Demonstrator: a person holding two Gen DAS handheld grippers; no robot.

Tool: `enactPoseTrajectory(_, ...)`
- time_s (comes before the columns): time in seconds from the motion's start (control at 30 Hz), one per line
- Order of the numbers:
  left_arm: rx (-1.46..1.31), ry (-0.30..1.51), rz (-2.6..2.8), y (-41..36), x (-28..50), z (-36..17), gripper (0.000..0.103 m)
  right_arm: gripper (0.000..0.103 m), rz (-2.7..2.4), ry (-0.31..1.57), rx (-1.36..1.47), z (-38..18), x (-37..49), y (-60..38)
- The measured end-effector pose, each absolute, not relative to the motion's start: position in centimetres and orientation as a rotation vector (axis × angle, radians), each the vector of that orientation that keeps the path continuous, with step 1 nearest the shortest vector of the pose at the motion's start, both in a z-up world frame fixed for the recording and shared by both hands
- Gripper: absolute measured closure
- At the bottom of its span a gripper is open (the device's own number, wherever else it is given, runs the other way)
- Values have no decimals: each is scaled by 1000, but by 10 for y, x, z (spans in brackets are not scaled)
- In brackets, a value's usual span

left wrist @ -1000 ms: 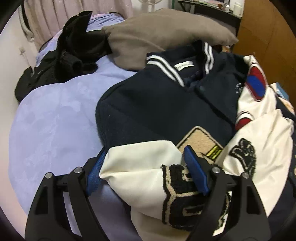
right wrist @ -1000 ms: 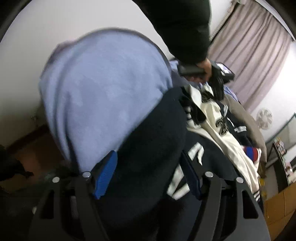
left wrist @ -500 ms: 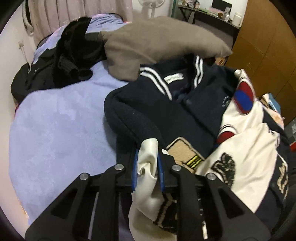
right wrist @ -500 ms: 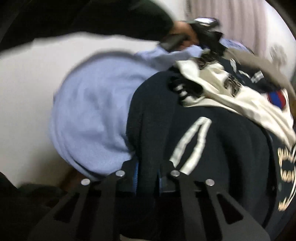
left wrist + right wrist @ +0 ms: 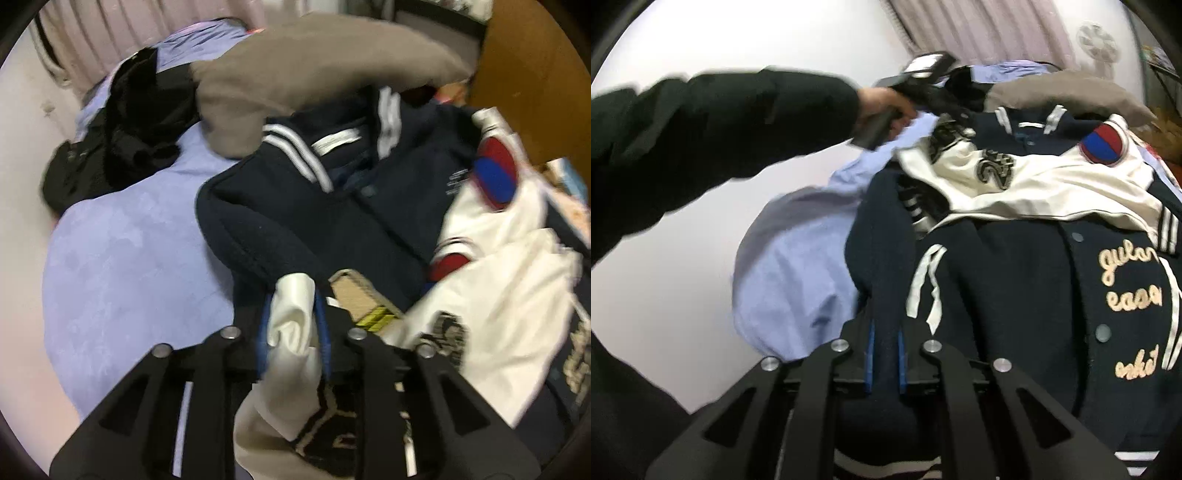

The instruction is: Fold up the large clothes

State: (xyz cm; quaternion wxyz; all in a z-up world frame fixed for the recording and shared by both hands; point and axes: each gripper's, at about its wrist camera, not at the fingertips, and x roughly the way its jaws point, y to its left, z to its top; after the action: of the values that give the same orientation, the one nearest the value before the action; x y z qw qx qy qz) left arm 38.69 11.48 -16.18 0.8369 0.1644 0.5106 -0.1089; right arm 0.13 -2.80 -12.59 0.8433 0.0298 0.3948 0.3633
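Jacket fills centre and right of the left wrist frame, lying on the bed, navy body face-up, collar toward the top. Cream sleeves are thrown across the chest, likely already folded in, so this looks like a fold of the body or a lift to reposition.

Left gripper, bottom centre of its frame: fingers nearly together, pinching a bunched fold of the cream sleeve between the blue pads. Cloth stands up out of the pinch, so the grip looks firm. It sits just beside the tan patch.

Right gripper, bottom centre of its frame: fingers close, clamped on a ridge of navy cloth at the jacket edge. Could be the side seam or the hem; the view is too close to tell. Bed shows at left centre.

Two grips on one side of the garment suggest that side will be carried over as one.

In the right wrist view the left hand sits upper centre, holding its gripper at the sleeve.

Upper part of the left wrist frame: brown garment overlapping the collar, black clothes upper left, well apart from the jacket.
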Motion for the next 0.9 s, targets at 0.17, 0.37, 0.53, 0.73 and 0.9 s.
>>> enactPoseTrajectory(0.17,352,1168,-90,124,396,-191,48,94,806,871,92,-134,-6,-23)
enactPoseTrajectory(0.37,322,1217,-164,124,395,-194,87,94,839,886,165,-131,8,-30)
enactPoseTrajectory(0.53,178,1151,-232,130,393,-156,91,95,853,880,267,-119,16,-55)
enactPoseTrajectory(0.73,69,1041,-321,114,389,-96,92,95,806,837,427,-101,31,-115)
enactPoseTrajectory(0.9,11,952,-418,71,388,-48,92,95,733,776,524,-83,32,-191)
